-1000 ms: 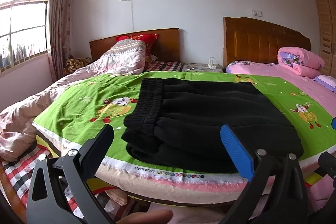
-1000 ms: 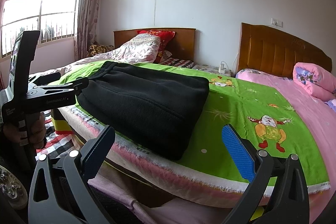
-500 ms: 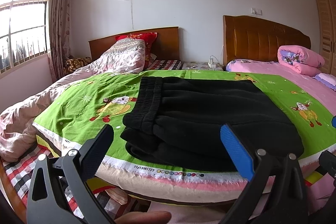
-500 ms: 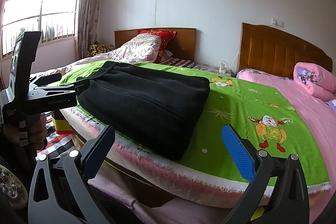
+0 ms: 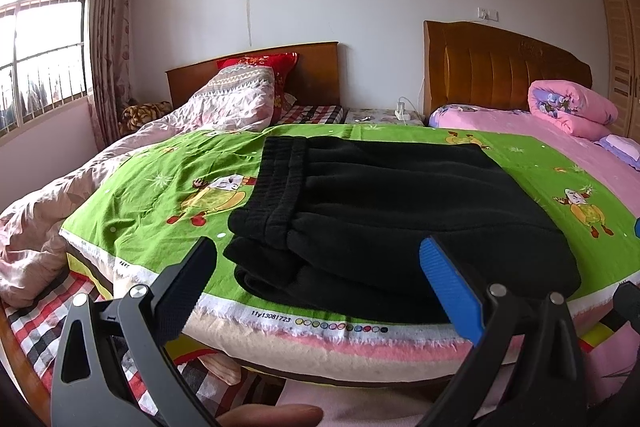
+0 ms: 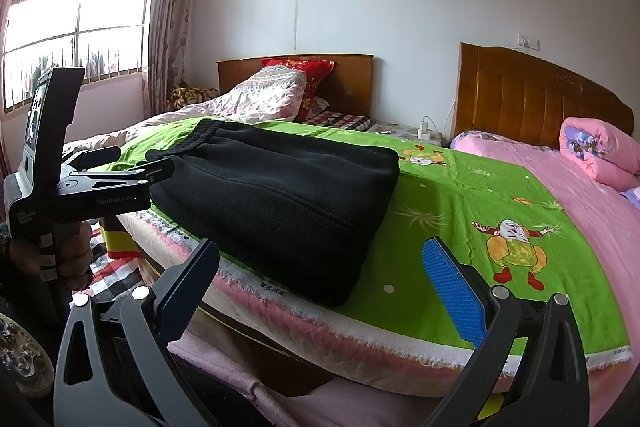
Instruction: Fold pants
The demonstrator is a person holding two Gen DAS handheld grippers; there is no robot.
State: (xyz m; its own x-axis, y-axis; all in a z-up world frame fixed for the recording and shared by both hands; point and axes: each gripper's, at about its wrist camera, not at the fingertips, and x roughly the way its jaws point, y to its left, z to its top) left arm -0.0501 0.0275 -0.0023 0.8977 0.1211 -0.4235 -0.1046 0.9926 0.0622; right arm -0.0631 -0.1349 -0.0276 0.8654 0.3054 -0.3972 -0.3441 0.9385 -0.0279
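Note:
Black fleece pants (image 5: 392,223) lie folded in a thick stack on the green cartoon sheet (image 5: 160,195), waistband toward the left in the left wrist view. The same stack (image 6: 280,195) shows in the right wrist view near the bed's front edge. My left gripper (image 5: 320,279) hovers open just short of the bed edge, in front of the pants, holding nothing. My right gripper (image 6: 324,279) is open too, off the stack's right corner. The left gripper's body (image 6: 100,191) and the hand holding it appear at the left of the right wrist view.
A rumpled pink quilt (image 5: 224,107) and red pillow (image 5: 260,63) lie at the back left. A second bed with a pink sheet (image 6: 580,195) and a rolled pink blanket (image 5: 568,107) is on the right. Window (image 6: 76,19) at left.
Both views have shifted only slightly; the pants lie as before and both grippers stay open.

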